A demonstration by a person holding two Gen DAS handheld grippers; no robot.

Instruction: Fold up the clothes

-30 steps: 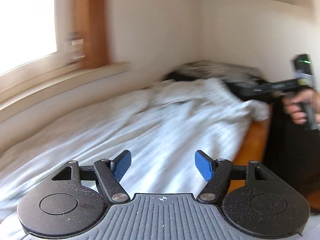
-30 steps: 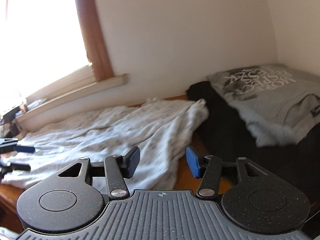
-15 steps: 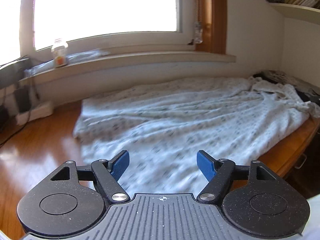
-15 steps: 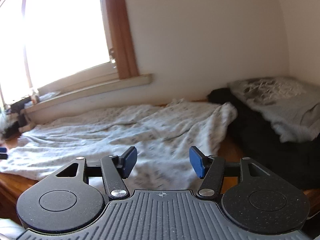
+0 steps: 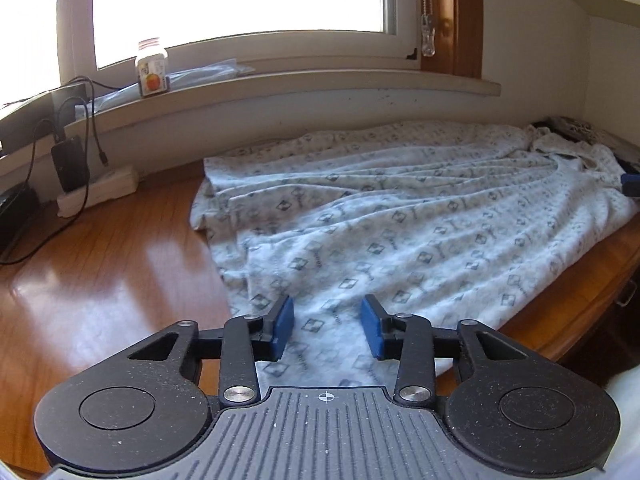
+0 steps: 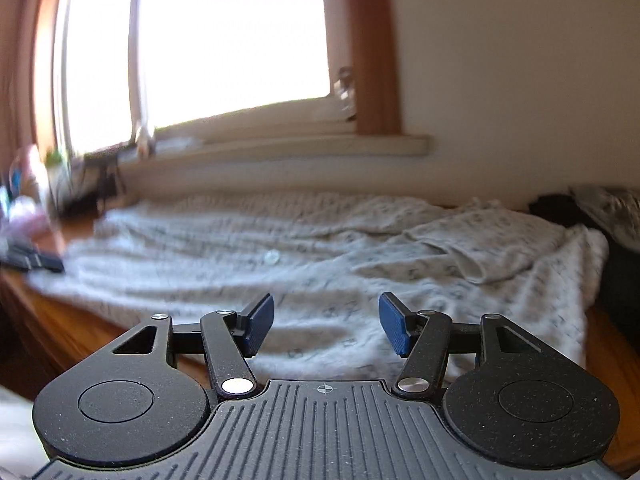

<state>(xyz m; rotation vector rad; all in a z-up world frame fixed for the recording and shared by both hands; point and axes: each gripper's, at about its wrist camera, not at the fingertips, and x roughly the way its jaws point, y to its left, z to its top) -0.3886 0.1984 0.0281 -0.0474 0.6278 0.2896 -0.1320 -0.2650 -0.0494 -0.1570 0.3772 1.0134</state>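
A white garment with a small dark diamond print [image 5: 400, 216] lies spread and wrinkled over a wooden table [image 5: 112, 264], reaching from mid-table to the right end. My left gripper [image 5: 327, 330] hovers open over its near left hem, nothing between the blue pads. In the right wrist view the same garment [image 6: 320, 264] shows a white button and a folded sleeve at the right. My right gripper [image 6: 326, 326] is open above its near edge, empty. The picture there is blurred.
A windowsill holds a small jar [image 5: 152, 70]. A power strip with a black adapter and cables [image 5: 96, 188] lies at the table's back left. Dark and grey clothes [image 6: 616, 216] are piled at the far right. The left gripper's blue tips [image 6: 36, 260] show at the left edge.
Both cameras have swung left toward the window. The left gripper has dropped closer to the garment's near left hem. The right gripper's jaws stand wider apart.
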